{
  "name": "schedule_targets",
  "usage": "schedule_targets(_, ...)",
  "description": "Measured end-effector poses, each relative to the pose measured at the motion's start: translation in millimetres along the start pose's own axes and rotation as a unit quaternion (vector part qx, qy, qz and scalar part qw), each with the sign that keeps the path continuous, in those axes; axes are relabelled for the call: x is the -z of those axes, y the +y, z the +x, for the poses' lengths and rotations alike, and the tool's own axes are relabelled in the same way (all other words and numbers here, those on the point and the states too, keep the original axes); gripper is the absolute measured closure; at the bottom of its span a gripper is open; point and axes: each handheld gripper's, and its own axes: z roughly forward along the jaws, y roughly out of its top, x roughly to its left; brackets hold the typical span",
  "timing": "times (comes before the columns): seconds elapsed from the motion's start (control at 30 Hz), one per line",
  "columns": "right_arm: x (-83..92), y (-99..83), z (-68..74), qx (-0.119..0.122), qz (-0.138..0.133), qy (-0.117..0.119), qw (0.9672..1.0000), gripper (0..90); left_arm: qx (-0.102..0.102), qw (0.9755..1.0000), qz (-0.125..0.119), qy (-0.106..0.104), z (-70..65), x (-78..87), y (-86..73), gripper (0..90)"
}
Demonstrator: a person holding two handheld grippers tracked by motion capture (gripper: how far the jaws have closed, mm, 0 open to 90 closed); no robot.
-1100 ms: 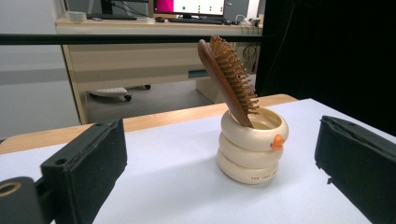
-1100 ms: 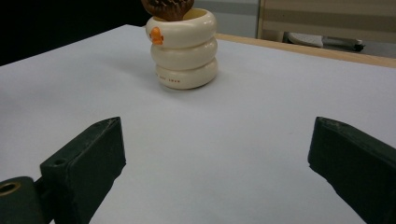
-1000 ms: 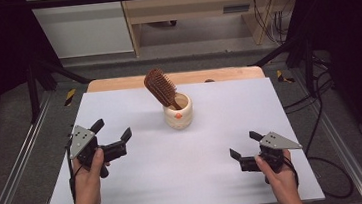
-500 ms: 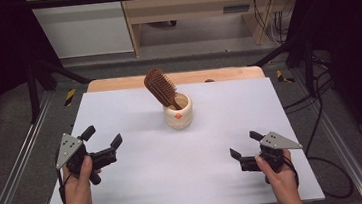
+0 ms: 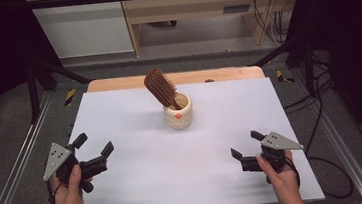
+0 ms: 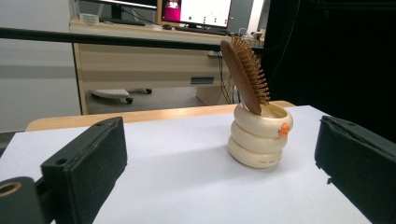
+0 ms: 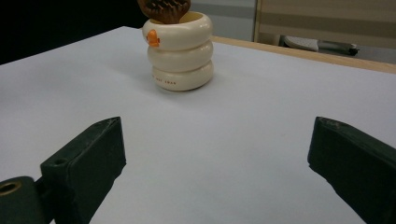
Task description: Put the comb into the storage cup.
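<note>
Since a second ago, my left gripper (image 5: 93, 149) has drawn back toward the near left corner of the white table (image 5: 142, 186), while my right gripper (image 5: 246, 144) has kept its place near the right front edge. Both hang with jaws spread wide and nothing between them; from each gripper's own view the black pads frame bare white tabletop.

Farther out, well apart from both grippers and roughly between them toward the table's middle, stands one cream ringed holder (image 5: 178, 112), three stacked bulges with a small orange mark on its upper ring. One brown wooden hairbrush (image 5: 160, 87) stands in it, handle down inside the cup and head up. Its long axis tilts up and away to my left in the high view, bristles facing up and to the right.

From the left gripper view the holder (image 6: 259, 135) sits ahead and right of centre, the hairbrush (image 6: 246, 74) leaning left. From the right gripper view the holder (image 7: 180, 50) lies ahead and left of centre.

Beyond the table's far wooden edge (image 5: 117, 83) is grey floor and a pale wooden desk (image 5: 199, 0).
</note>
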Motion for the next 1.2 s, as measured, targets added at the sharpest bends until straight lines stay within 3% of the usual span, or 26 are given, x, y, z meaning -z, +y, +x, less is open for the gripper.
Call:
schedule_targets(0.37, 7.5, 0.3, -2.2, 0.005, -0.010, -0.007, 0.9999, 4.5, 0.004, 1.0000, 0.001, 0.002, 7.5, 9.9, -23.7, 3.2)
schedule_targets(0.6, 12.0, 0.0, -5.6, 0.000, -0.014, -0.011, 0.9998, 4.4, 0.002, 1.0000, 0.002, -0.004, 5.5, 11.7, -28.8, 3.2)
schedule_targets(1.03, 15.7, -1.7, -8.1, 0.006, -0.026, -0.017, 0.9995, 4.5, -0.006, 0.9990, 0.009, -0.044, -4.1, 12.1, -41.1, 3.5)
schedule_targets(1.2, 17.1, -3.5, -7.9, 0.010, -0.027, -0.014, 0.9995, 4.5, -0.022, 0.9978, 0.019, -0.059, -9.9, 11.3, -45.0, 3.3)
